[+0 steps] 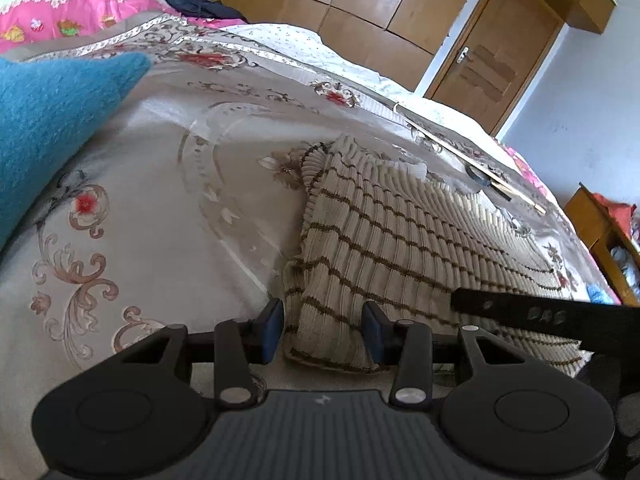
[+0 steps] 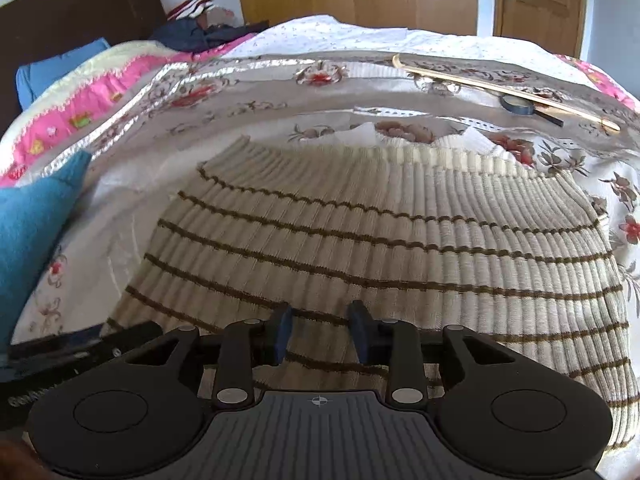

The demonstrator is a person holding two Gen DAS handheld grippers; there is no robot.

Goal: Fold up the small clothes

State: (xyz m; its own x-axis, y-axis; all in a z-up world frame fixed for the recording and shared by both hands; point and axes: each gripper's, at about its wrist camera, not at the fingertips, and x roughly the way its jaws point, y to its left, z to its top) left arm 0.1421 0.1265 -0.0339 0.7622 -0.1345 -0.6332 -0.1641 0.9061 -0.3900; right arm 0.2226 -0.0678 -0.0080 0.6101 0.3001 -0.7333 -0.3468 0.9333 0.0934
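The step in hand looks like the start of a fold: both grippers stand at the near hem of the striped sweater, which lies flat on the bed and fills the lower middle and right of the right wrist view.

The left gripper is at the lower centre of its view, jaws spread, with the left bottom corner of the sweater lying between the blue pads; the pads do not seem to press the cloth. The right gripper is at the lower centre of its view, over the hem, jaws also apart and nothing pinched between them.

I judge that the next move asks each gripper to close on the hem edge, then lift and carry it toward the collar at the upper part of the frame.

The sweater is cream ribbed knit with thin brown stripes across; it looks soft and stretchy. A blue cloth lies at the left, apart from it.
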